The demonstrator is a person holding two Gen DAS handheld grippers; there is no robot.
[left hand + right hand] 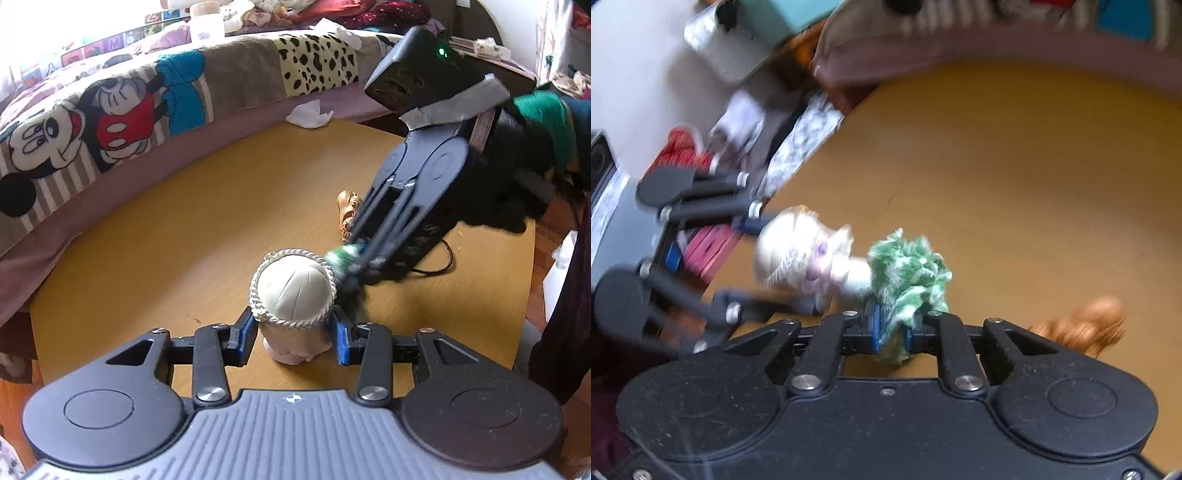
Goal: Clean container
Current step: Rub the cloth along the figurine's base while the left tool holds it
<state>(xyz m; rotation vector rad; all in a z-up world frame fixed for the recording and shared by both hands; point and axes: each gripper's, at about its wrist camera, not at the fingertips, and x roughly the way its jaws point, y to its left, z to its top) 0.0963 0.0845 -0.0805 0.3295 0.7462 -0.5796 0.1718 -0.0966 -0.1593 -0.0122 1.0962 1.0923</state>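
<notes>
**Container gripped, cloth at its rim**

The container (291, 295) is sitting between the left gripper (293, 338)'s blue pads, clamped above the table (184, 240). The right gripper (892, 332), angling downward from the right, is pinching a green cloth (908, 277) against the roped rim.

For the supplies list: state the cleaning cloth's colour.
Green and white cloth, clearest in the right wrist view.

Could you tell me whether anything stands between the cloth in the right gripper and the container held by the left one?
Nothing visible does. The green cloth, clamped in the right gripper, already meets the side of the container, which sits between the left gripper pads. The brown figurine lies apart, behind the right gripper.
</notes>
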